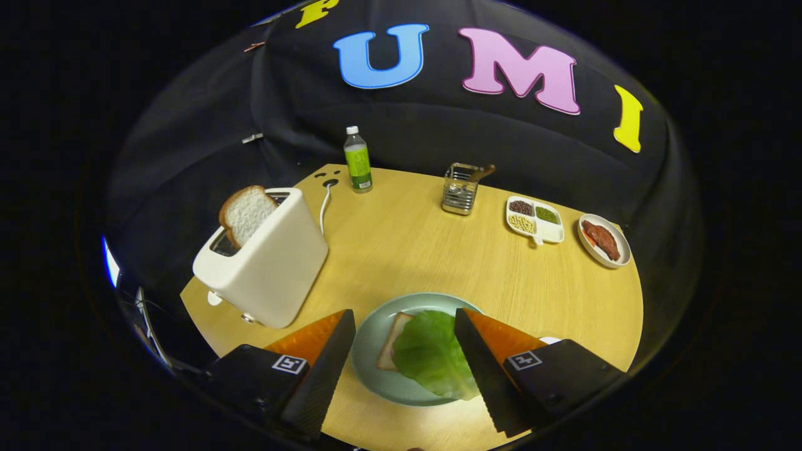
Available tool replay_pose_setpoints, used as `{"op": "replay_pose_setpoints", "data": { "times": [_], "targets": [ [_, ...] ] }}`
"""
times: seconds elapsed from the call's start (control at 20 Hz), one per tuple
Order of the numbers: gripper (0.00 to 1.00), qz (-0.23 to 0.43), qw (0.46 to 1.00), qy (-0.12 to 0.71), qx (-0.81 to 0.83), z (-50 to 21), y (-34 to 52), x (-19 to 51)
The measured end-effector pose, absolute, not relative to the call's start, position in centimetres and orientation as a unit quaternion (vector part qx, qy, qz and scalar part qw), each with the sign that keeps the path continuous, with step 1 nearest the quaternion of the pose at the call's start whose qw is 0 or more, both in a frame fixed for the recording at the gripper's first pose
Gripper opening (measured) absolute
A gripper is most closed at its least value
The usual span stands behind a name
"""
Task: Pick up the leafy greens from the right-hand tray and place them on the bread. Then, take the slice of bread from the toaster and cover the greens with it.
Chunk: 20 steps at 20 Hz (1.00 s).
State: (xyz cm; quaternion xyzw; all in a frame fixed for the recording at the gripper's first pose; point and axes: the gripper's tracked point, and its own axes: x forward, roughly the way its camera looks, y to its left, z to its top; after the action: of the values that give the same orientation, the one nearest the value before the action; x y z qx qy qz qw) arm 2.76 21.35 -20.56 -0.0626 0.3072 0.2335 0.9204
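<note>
My claw [404, 341] hangs released above the tabletop [426, 250], fingers spread wide with nothing gripped. Between them I see the pale green plate [369, 351], and on it the leafy greens [432, 354] lie over a slice of bread [391, 341] — only the slice's left edge peeks out from under the leaf. The right finger hides part of the leaf's far side. Beyond the left finger stands the white toaster [269, 260], a second bread slice [245, 213] sticking up out of its slot, tilted a little. Farther back I see a green bottle [358, 160], a wire utensil holder [459, 188], a divided tray [534, 220] of small beans or seeds, and — just beside that — a small dish [603, 240] with a dark reddish piece on it.
</note>
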Motion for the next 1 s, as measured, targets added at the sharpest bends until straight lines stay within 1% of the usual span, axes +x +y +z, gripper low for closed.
{"op": "replay_pose_setpoints", "data": {
  "times": [0.35,0.6,1.0],
  "targets": [
    [0.99,0.315,0.913,0.246,-0.084,-15.4,29.9,1.9],
    [0.99,0.365,0.898,0.213,-0.123,-13.5,35.7,1.2],
    [0.98,0.391,0.886,0.204,-0.146,-13.8,42.2,1.5]
  ]
}}
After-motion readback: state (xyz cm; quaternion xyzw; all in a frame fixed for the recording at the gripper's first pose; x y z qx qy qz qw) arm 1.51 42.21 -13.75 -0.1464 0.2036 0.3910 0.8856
